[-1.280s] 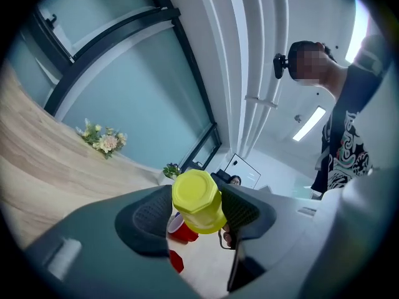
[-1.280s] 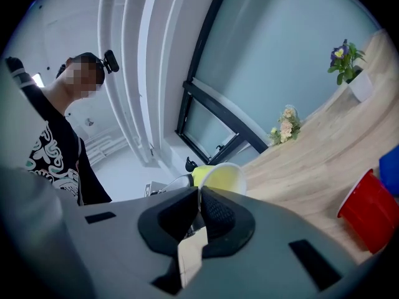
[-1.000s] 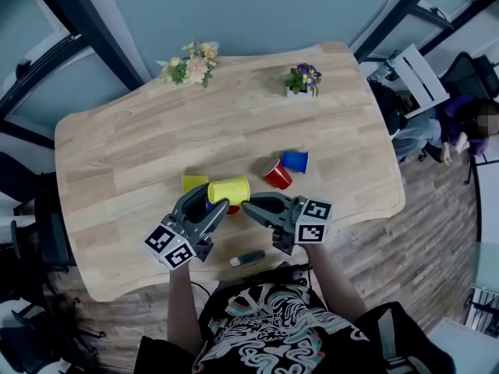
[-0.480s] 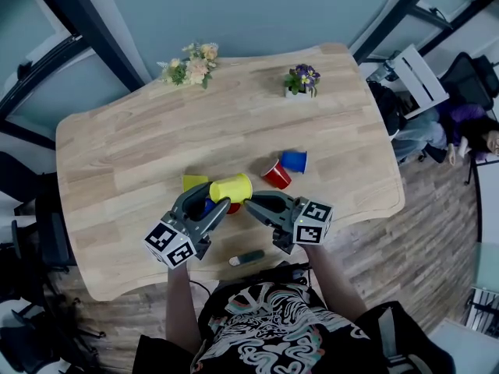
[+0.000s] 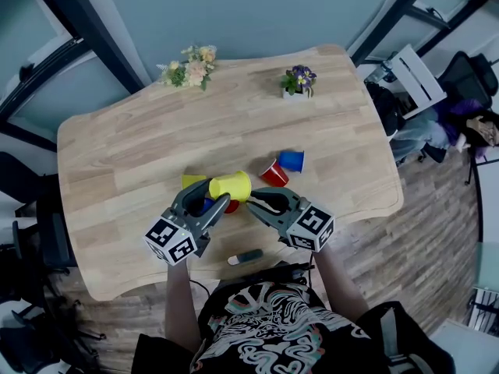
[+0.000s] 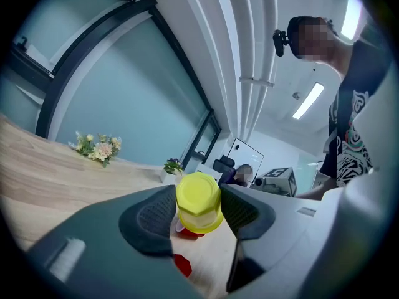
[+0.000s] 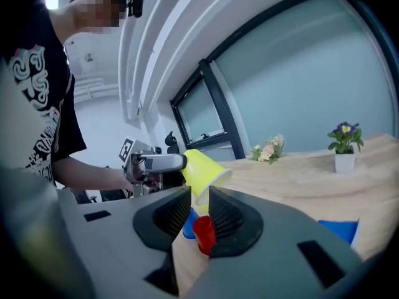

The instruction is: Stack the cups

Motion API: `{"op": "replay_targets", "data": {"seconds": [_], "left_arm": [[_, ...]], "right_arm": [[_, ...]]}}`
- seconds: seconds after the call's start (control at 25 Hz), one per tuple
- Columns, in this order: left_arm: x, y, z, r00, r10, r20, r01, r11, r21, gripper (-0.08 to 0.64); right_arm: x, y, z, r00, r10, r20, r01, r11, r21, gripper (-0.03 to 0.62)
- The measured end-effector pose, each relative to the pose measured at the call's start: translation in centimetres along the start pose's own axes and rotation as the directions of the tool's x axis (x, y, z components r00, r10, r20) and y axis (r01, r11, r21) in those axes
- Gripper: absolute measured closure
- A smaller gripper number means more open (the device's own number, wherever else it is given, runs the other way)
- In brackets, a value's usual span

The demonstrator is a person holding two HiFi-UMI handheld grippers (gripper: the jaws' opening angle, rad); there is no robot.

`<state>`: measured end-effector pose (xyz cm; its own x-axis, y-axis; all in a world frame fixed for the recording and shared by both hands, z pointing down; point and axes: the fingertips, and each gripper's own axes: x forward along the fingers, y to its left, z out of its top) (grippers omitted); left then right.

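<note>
1. The yellow cup [image 5: 230,185] is held on its side just above the surface [image 5: 125,154], near its front edge. The base points to the left tongs [image 5: 215,194] and the mouth to the right tongs [image 5: 253,202].
2. Only the left gripper view shows the grip: both pads press on the cup's sides, with its base facing the camera.
3. Only the right gripper view shows the cup from its mouth end, tilted rim-down, with the left tongs behind it. The right tongs stand narrowly apart and have just been opening. The rim sits at their tips, and neither pad visibly presses it.
4. Through that gap show a near red cup [image 7: 202,232] and a near blue cup [image 7: 189,224], on the surface under the held one.
5. Only the head view shows the layout. A second yellow cup [image 5: 192,181] sits just left of the held cup, and a far red cup [image 5: 274,173] and a far blue cup [image 5: 291,160] lie on their sides just beside each other.
6. No view shows the inside of any cup.
7. A white pot [image 5: 292,93] at the far edge holds purple flowers [image 5: 299,76]. A bouquet [image 5: 189,65] lies at the far left and a dark marker [image 5: 249,256] near the front edge.
</note>
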<state>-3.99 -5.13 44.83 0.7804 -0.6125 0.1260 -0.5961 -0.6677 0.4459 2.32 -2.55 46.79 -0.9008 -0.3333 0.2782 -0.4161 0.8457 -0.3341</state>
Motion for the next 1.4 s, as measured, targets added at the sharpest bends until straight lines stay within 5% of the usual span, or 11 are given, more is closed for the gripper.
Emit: {"op": "replay_targets", "data": {"seconds": [0.4, 0.88, 1.2, 1.4], "left_arm": [[1.1, -1.1, -0.9, 0.993, 0.033, -0.11, -0.023, 0.996, 0.091, 0.336], [1.7, -1.7, -1.9, 0.976, 0.062, -0.21, -0.035, 0.991, 0.133, 0.337], [3.2, -3.4, -2.1, 0.97, 0.032, -0.243, 0.004, 0.989, 0.146, 0.336], [3.5, -3.4, -2.0, 0.967, 0.044, -0.252, -0.004, 0.988, 0.155, 0.339]], "right_arm": [[-0.2, 0.9, 2.1, 0.992, -0.125, -0.035, 0.111, 0.956, -0.272, 0.395], [0.6, 1.5, 1.1, 0.963, -0.205, -0.177, 0.075, 0.83, -0.552, 0.345], [1.6, 1.5, 0.5, 0.936, -0.282, -0.211, 0.089, 0.769, -0.633, 0.322], [1.5, 0.8, 0.3, 0.921, -0.34, -0.189, 0.166, 0.783, -0.599, 0.348]]}}
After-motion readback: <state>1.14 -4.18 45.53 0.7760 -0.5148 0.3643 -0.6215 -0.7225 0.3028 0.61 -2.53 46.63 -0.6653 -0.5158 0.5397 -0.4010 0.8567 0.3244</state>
